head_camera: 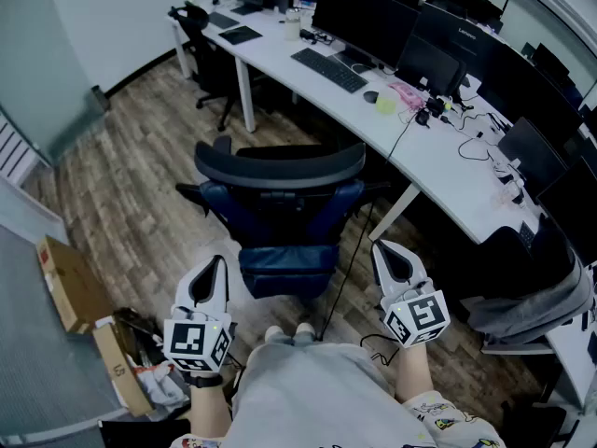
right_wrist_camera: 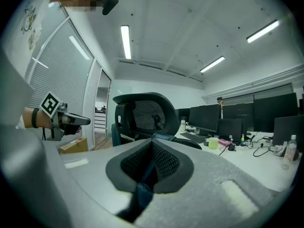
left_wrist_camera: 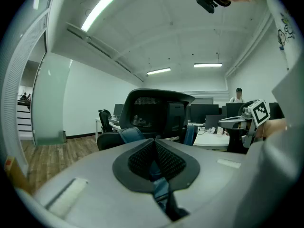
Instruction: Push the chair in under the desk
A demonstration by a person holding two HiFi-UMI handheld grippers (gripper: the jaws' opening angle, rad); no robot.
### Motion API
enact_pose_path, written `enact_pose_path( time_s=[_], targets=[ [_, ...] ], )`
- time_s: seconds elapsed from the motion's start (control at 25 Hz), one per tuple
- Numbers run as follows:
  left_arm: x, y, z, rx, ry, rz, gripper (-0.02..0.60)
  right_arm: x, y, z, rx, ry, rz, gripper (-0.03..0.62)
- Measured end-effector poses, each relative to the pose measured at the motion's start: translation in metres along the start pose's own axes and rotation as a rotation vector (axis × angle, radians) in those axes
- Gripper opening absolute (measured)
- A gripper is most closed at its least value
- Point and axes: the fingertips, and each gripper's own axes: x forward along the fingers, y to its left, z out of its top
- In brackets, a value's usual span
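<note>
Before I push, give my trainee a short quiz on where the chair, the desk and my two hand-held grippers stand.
1. True or false: the chair is already under the desk.
2. The left hand-held gripper and right hand-held gripper are: A) open; B) shut, empty; C) shut on the chair.
3. What lies on the floor near the head view's left edge?
Key: 1. False, it stands clear of the desk. 2. B. 3. A cardboard box.
</note>
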Motion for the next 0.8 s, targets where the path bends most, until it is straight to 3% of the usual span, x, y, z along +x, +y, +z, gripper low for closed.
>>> enact_pose_path(
  time_s=[0.4, 0.48, 0.64, 0.8],
  targets=[
    [0.010, 0.018, -0.011, 0.072, 0.074, 0.074, 0.012, 0.008, -0.013, -0.006, -0.021, 0.024, 0.005, 0.007],
    [0.011, 0.021, -0.012, 0.104, 0.080, 0.086, 0.014, 0.008, -0.015, -0.007, -0.034, 0.032, 0.018, 0.062],
    [0.012, 0.023, -0.016, 0.176, 0.091, 0.104, 0.052, 0.008, -0.022, -0.009, -0.062, 0.039, 0.025, 0.070],
    [0.013, 0.022, -0.019, 0.238, 0.101, 0.113, 0.103, 0.009, -0.028, -0.012, -0.120, 0.059, 0.045, 0.118]
  ],
)
